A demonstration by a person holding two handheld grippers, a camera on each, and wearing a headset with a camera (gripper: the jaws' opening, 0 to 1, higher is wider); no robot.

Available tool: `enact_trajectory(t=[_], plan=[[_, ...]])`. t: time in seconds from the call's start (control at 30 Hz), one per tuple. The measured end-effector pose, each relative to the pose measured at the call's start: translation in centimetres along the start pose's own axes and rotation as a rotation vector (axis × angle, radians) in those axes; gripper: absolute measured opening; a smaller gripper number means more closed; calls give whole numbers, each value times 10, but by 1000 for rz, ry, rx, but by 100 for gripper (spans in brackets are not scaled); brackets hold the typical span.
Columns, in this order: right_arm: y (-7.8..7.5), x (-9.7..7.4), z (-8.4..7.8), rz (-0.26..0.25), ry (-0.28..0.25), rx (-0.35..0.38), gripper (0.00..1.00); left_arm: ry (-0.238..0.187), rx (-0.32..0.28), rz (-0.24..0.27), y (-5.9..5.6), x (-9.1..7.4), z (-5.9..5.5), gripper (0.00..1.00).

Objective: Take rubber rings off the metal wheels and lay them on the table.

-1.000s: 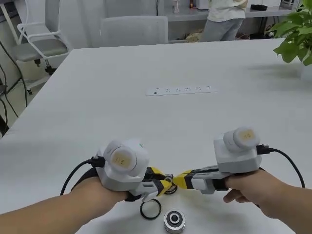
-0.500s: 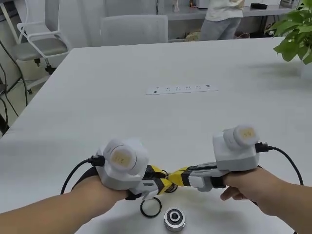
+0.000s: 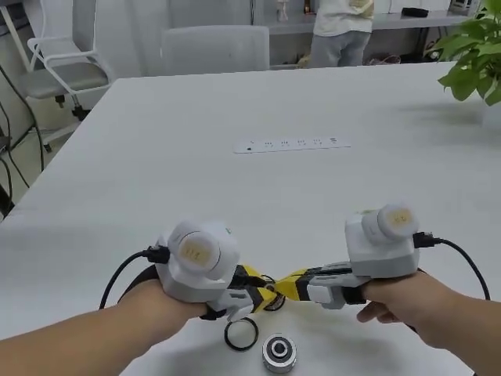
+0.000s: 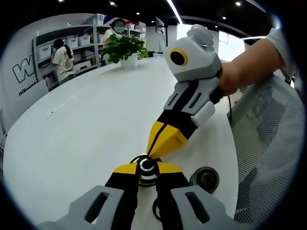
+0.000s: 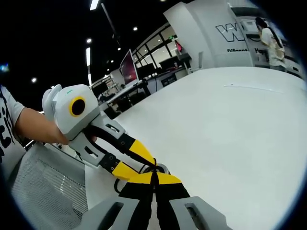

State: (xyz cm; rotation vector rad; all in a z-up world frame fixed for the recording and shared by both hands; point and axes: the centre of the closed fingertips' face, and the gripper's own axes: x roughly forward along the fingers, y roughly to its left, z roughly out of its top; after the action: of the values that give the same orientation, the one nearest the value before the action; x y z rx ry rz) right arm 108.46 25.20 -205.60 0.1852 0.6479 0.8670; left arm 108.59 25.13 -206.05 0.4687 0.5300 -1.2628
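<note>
- Little has shifted: the right tool [image 5: 154, 175] sits slightly further right in the head view, pinching the rubber ring [image 4: 136, 158].
- Closed left tool [image 4: 147, 165] clamps the metal wheel [image 4: 147, 175].
- Ring looks soft and stretchy; best gripped at its lifted edge.

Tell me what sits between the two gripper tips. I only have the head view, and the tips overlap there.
Observer: In the left gripper view, the left gripper is shut on a metal wheel, one jaw on each side of it.
Operator: And the other one?
Observer: The right gripper has its jaws together. Its tip meets the wheel's top edge, where a black rubber ring shows. I cannot tell if it pinches the ring.
Operator: Anything close behind the person?
Observer: The right gripper view shows a mesh chair back just behind the left gripper's hand.
</note>
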Motion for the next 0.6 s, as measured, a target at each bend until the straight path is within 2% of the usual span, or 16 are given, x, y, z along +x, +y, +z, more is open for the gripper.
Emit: enact_trajectory(t=[0.1, 0.23, 0.6], plan=[[0, -1, 1, 0, -3, 0, 0, -2, 11, -10, -2, -2, 2, 12], [0, -3, 3, 2, -13, 5, 0, -24, -3, -14, -1, -8, 7, 14], [2, -8, 10, 13, -39, 16, 0, -51, 3, -38, -9, -27, 10, 25]])
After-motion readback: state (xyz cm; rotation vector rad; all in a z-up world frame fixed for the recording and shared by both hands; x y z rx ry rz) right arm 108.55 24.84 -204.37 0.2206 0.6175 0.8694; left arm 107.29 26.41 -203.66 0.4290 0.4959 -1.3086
